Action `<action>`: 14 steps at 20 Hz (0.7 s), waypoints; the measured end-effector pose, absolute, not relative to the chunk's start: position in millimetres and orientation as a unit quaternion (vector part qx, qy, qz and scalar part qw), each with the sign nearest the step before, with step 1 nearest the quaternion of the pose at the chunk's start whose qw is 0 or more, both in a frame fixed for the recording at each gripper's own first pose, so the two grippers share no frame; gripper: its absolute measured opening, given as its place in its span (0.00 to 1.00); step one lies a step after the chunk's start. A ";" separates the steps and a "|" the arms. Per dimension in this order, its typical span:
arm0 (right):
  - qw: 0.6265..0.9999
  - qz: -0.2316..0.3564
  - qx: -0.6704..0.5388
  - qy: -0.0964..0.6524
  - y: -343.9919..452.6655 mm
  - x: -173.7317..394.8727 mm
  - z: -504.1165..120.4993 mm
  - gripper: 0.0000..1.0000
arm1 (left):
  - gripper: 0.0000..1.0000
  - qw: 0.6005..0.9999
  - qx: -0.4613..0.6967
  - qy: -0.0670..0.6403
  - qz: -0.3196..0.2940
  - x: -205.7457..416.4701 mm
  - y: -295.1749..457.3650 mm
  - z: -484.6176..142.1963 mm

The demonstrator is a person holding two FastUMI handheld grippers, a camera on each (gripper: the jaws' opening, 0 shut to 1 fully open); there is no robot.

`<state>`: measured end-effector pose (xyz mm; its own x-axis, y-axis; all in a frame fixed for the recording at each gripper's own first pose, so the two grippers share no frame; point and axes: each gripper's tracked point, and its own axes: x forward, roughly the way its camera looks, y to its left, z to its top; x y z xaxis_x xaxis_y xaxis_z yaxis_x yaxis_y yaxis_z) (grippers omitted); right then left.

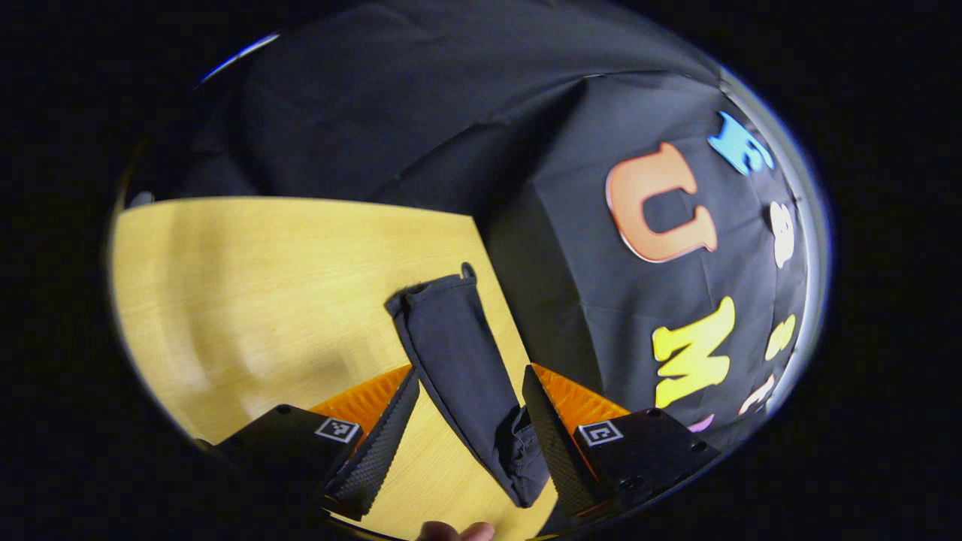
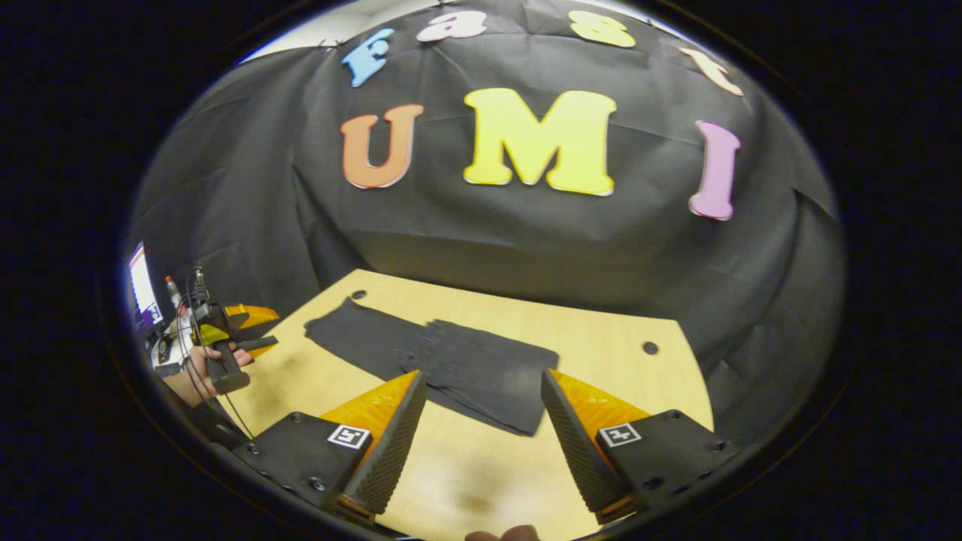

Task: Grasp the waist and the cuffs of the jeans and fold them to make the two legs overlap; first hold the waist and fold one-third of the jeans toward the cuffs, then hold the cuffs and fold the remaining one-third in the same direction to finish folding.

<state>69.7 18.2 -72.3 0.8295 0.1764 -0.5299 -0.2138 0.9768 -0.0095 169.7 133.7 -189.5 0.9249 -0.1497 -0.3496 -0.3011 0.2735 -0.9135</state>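
Dark jeans (image 2: 451, 364) lie flat on the yellow wooden table (image 2: 601, 338), reaching from the far left to a wider end near my right gripper (image 2: 481, 376). That gripper hovers open just short of the wide end, nothing between its fingers. In the left gripper view the jeans (image 1: 451, 346) run as a narrow strip from a bunched near end to a far end by the table's edge. My left gripper (image 1: 467, 376) is open, its fingers on either side of the strip and not pressing on it. In the right gripper view the left gripper (image 2: 244, 330) is far left, held by a hand (image 2: 197, 367).
The black cloth wall (image 2: 526, 240) closes off the table's far side and drops close beside the jeans (image 1: 601, 315). Bare tabletop (image 1: 248, 285) spreads left of the strip. Two small holes (image 2: 650, 348) mark the table's far corners. A screen (image 2: 141, 289) glows at the far left.
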 end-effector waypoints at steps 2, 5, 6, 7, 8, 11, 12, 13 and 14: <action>0.957 0.065 -0.035 0.280 -10.8 65.7 -71.9 0.91 | 0.90 0.752 -0.626 0.199 0.054 184.3 134.1 -205.7; 0.955 0.035 -0.004 0.296 -28.0 60.5 -75.4 0.93 | 0.90 0.713 -0.667 0.209 0.059 205.4 136.5 -227.7; 0.953 0.029 0.006 0.300 -30.7 61.0 -75.7 0.95 | 0.89 0.703 -0.676 0.212 0.066 211.6 136.4 -234.6; 0.953 0.023 0.009 0.302 -34.4 61.7 -76.9 0.99 | 0.90 0.697 -0.679 0.220 0.074 216.8 134.9 -241.7; 0.954 0.015 0.013 0.301 -38.9 63.3 -75.7 0.96 | 0.90 0.697 -0.672 0.238 0.083 218.6 132.2 -251.3; 0.954 -0.006 0.029 0.298 -51.9 61.7 -69.3 0.93 | 0.89 0.703 -0.664 0.240 0.084 231.5 130.7 -254.5; 0.954 -0.011 0.036 0.299 -54.3 62.3 -68.4 0.96 | 0.89 0.705 -0.663 0.236 0.085 236.2 133.0 -253.8; 0.952 -0.018 0.043 0.301 -57.9 63.9 -70.6 0.96 | 0.90 0.706 -0.664 0.232 0.083 243.8 134.3 -252.8; 0.952 -0.024 0.050 0.302 -62.0 64.5 -70.8 0.96 | 0.89 0.706 -0.665 0.231 0.078 249.7 134.5 -252.5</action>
<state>64.5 -62.0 -70.8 0.8166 -0.0160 -0.5770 0.0764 0.9938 0.0806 249.7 134.5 -252.5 0.8811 -0.1967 -0.4302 -0.4179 0.1023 -0.9027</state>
